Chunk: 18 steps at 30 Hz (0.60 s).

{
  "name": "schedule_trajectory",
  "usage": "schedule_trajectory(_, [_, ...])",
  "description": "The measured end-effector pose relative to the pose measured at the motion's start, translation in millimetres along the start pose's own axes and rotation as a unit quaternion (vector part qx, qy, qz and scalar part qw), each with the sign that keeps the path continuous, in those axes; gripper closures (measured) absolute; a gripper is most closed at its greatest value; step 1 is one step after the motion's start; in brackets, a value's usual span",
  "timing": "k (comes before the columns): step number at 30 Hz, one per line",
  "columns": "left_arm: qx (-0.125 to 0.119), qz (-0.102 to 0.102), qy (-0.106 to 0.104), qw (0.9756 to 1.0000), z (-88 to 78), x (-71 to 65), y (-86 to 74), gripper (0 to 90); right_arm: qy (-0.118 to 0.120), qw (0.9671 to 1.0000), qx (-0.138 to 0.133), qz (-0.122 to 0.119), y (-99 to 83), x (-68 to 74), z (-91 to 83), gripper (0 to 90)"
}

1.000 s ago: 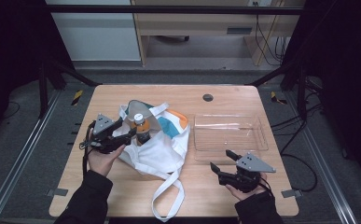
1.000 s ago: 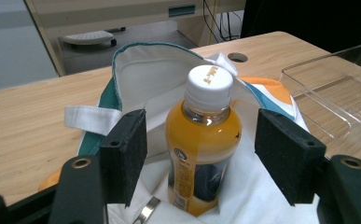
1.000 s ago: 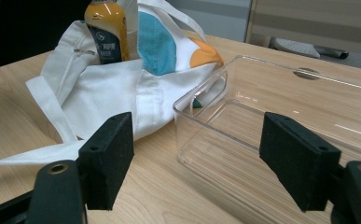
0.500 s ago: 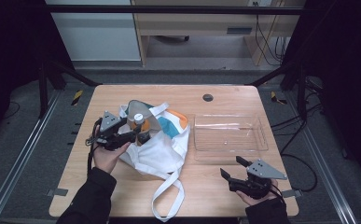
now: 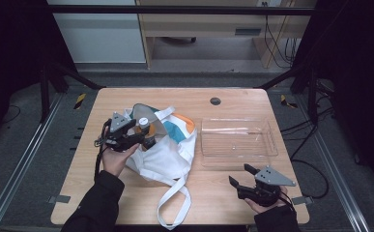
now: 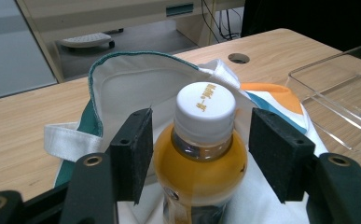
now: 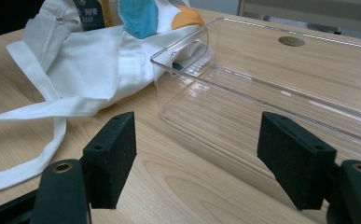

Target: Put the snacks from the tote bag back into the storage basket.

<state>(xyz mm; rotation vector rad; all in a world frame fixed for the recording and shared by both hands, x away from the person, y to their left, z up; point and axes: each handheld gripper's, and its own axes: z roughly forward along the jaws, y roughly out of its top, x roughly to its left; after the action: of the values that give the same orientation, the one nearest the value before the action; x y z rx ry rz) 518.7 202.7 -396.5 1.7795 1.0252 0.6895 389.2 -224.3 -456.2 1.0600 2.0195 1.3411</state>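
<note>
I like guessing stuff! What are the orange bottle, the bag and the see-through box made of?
Bottle: likely clear glossy plastic, with orange drink showing through. Bag: soft white cloth; it creases and has stitched edges. Box: probably hard clear plastic; the table shows through.

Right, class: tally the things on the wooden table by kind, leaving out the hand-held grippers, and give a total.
White cloth tote bag with teal and orange print: 1
Orange drink bottle with white cap: 1
Clear plastic tray: 1
Total: 3

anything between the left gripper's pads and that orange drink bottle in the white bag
Nothing visible. The orange drink bottle with a white cap sits between the left gripper pads, which have just been closing; gaps remain each side.
</note>
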Motion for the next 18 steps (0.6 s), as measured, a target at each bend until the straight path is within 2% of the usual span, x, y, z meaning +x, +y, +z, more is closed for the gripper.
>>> schedule_trajectory(2, [0.001,-0.003,-0.002,1.0,3.1,0.0,-0.2,43.1,0.0,1.0,0.0,-0.001,-0.2,0.0,0.2,29.8])
schedule_trajectory(5, [0.008,0.003,0.0,1.0,7.7,-0.9,-0.9,44.5,0.001,1.0,0.003,-0.001,-0.4,0.4,1.2,30.2])
schedule_trajectory(14, [-0.004,-0.001,-0.004,1.0,11.7,-1.3,1.1,54.3,0.003,1.0,0.004,-0.004,-0.3,0.7,2.0,30.9])
schedule_trajectory(18, [-0.006,0.007,-0.001,1.0,12.6,-3.0,1.9,57.3,0.001,1.0,0.004,-0.005,-0.1,0.7,1.7,30.9])
